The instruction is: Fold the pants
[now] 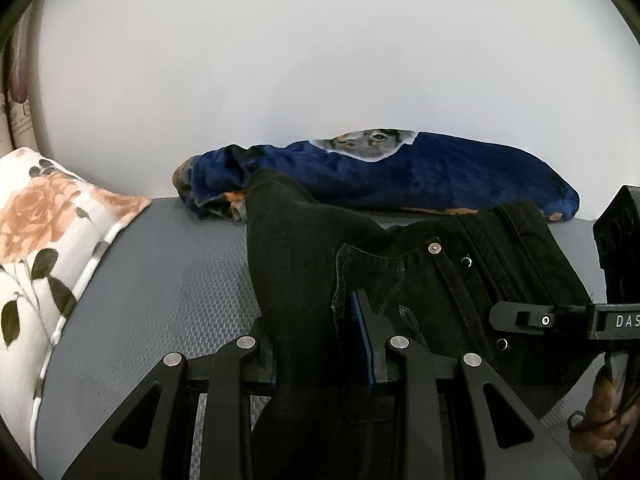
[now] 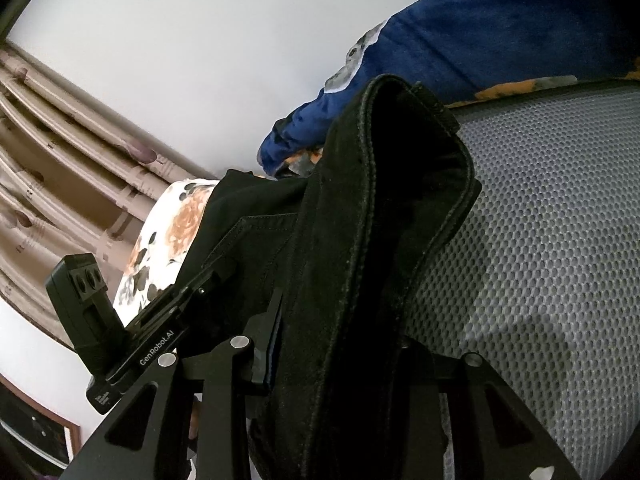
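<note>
The pants (image 1: pixel 400 272) hang lifted above the grey mat (image 1: pixel 160 280), both grippers clenched on them: left gripper (image 1: pixel 320 344) pinching a bunched part, right gripper (image 2: pixel 340 360) the waistband. Keep hands level so edges align when laying down.

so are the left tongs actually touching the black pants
Touching. The left wrist view shows the left tongs closed on a bunched fold of the black pants, cloth pressed between both blue pads with no gap.

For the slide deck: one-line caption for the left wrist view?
Left gripper clamps black pants above grey mat; blue blanket behind.
</note>
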Demonstrator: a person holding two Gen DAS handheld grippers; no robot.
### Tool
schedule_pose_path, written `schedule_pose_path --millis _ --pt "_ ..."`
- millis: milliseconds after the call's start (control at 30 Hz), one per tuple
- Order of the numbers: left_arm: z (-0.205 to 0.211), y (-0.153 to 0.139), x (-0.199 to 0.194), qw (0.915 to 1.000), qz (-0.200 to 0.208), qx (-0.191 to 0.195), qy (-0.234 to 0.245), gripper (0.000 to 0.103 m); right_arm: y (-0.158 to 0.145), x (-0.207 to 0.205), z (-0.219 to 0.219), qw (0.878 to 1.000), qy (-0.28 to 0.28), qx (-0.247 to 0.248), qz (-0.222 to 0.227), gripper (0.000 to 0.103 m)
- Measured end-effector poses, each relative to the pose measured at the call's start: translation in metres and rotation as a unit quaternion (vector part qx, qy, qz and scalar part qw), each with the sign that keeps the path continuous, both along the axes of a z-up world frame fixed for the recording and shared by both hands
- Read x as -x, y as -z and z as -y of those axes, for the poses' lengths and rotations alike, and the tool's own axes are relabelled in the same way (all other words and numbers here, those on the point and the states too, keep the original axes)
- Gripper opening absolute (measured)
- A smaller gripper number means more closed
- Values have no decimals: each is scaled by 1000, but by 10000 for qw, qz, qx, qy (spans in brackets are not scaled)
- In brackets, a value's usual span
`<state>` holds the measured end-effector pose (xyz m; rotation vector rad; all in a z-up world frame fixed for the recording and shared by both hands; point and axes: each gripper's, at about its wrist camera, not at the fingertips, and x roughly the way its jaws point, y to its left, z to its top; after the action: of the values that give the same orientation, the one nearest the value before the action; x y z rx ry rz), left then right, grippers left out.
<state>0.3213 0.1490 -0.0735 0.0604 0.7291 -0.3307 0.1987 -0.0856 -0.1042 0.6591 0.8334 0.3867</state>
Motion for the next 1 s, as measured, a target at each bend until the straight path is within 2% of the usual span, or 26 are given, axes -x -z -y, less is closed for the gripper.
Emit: schedule_pose_path --millis 1000 --pt "5 17 -42 10000 -45 23 -85 30 18 -36 9 9999 122 13 -15 30"
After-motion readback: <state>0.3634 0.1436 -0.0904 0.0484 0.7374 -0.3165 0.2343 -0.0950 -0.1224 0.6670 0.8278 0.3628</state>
